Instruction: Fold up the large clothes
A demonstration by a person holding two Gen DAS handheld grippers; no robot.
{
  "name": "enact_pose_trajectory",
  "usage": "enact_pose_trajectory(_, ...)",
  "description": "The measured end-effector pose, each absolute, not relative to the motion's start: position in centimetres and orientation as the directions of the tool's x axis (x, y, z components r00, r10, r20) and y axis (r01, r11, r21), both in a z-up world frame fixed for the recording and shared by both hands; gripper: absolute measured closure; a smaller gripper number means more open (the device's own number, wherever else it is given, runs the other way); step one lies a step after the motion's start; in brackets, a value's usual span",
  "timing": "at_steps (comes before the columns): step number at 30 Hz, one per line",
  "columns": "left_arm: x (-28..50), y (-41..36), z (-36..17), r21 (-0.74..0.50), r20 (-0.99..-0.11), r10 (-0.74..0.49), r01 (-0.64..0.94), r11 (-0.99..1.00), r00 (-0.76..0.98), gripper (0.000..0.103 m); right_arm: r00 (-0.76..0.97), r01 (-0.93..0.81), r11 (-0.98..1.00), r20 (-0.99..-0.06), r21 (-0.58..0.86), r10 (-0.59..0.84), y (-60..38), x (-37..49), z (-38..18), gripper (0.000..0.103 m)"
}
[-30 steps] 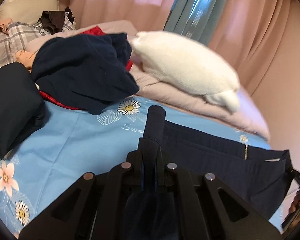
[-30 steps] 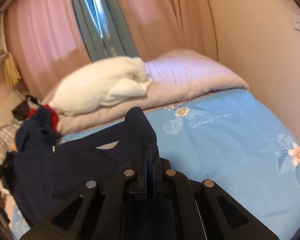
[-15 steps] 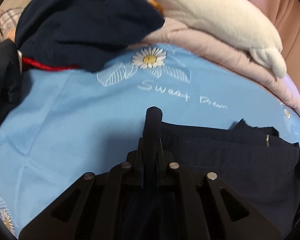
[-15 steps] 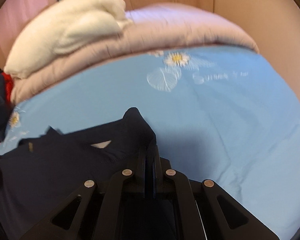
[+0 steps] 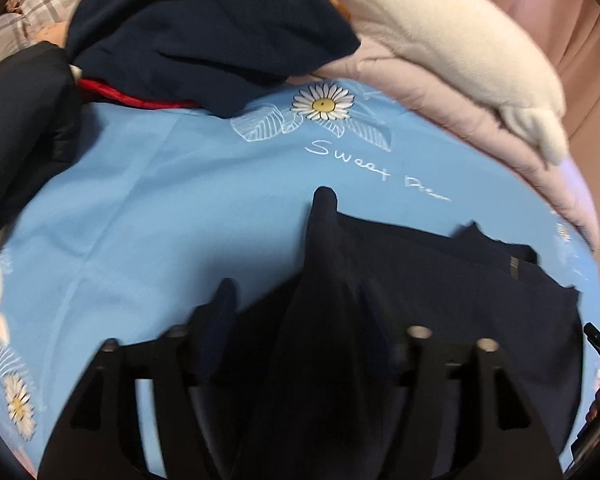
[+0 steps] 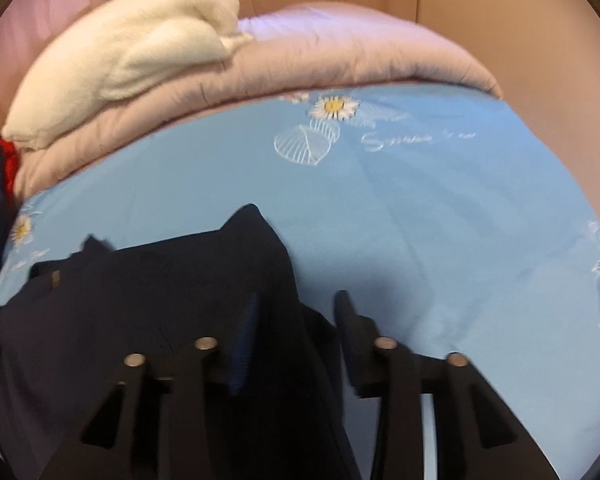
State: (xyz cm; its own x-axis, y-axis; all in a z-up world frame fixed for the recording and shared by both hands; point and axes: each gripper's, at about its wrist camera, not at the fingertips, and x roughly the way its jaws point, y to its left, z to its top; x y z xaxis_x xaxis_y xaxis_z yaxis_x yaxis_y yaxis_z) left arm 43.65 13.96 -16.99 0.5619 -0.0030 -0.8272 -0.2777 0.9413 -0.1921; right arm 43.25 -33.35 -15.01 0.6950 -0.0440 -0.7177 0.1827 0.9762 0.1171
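A dark navy pair of trousers (image 5: pixel 440 280) lies on the light blue flowered bedsheet (image 5: pixel 160 208). My left gripper (image 5: pixel 300 312) is open, its fingers spread either side of a raised corner of the trousers. My right gripper (image 6: pixel 296 312) is open too, with the other corner of the trousers (image 6: pixel 148 300) lying loose between and left of its fingers. A small metal zip pull (image 5: pixel 514 268) shows near the waistband. The cloth under both grippers hides part of the fingers.
A pile of dark navy and red clothes (image 5: pixel 204 28) sits at the back left, another dark garment (image 5: pixel 16 128) at the left. A white fluffy pillow (image 6: pixel 112 56) rests on a folded pink duvet (image 6: pixel 340 52) at the head of the bed. Pink curtains (image 5: pixel 580 40) hang behind.
Both grippers have lowered the trousers onto the sheet and opened, letting go of the corners they held shut before.
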Motion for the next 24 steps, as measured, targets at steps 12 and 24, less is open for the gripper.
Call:
enact_pose_trajectory(12,28.3,15.2,-12.3,-0.253,-0.792,-0.014,-0.308,0.917,0.610,0.009,0.746,0.184,0.934,-0.662,0.305,0.069,-35.5,29.4,-11.2,0.021)
enact_pose_trajectory(24,16.1,15.9,-14.4,-0.205,-0.822,0.072,-0.411,0.888,0.565,0.009,0.677,0.194,0.904,-0.719,0.381,0.158,-35.5,23.7,-17.6,0.021)
